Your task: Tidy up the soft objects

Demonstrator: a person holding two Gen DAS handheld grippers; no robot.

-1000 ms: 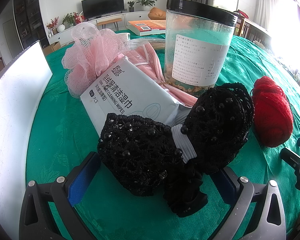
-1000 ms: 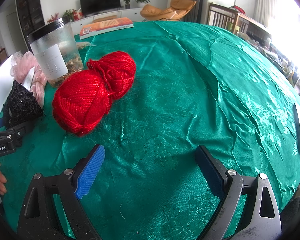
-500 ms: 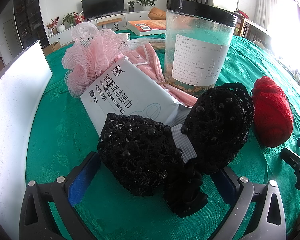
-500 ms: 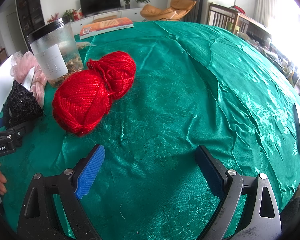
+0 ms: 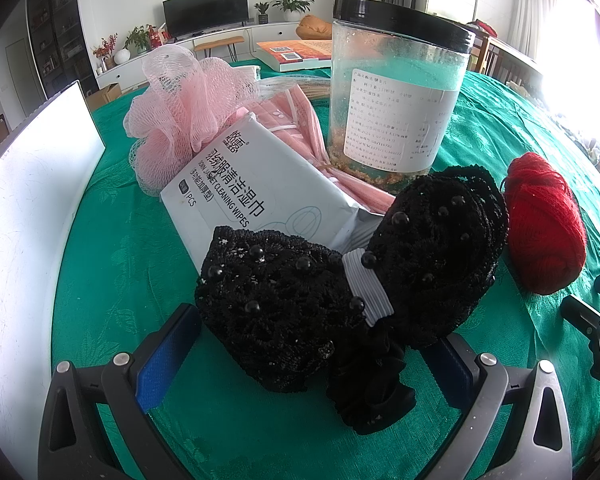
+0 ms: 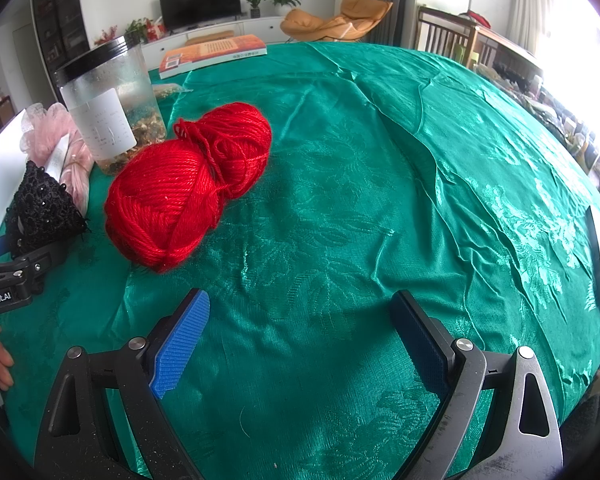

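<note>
A black beaded crochet piece (image 5: 340,280) with a white band lies on the green cloth between the wide-open fingers of my left gripper (image 5: 312,356); whether the blue pads touch it is unclear. It also shows at the left edge of the right wrist view (image 6: 40,208). A red yarn ball (image 5: 544,228) lies to its right, apart from it, and also shows in the right wrist view (image 6: 188,188). A pink mesh bath puff (image 5: 180,108) lies behind. My right gripper (image 6: 300,340) is open and empty over bare cloth, in front of the yarn.
A white wipes pack (image 5: 252,192) leans on pink folded cloth (image 5: 300,120). A clear jar with a black lid (image 5: 392,92) stands behind. A white board (image 5: 24,220) stands at the left. A book (image 6: 212,54) lies far back. The green tablecloth (image 6: 420,160) is wrinkled to the right.
</note>
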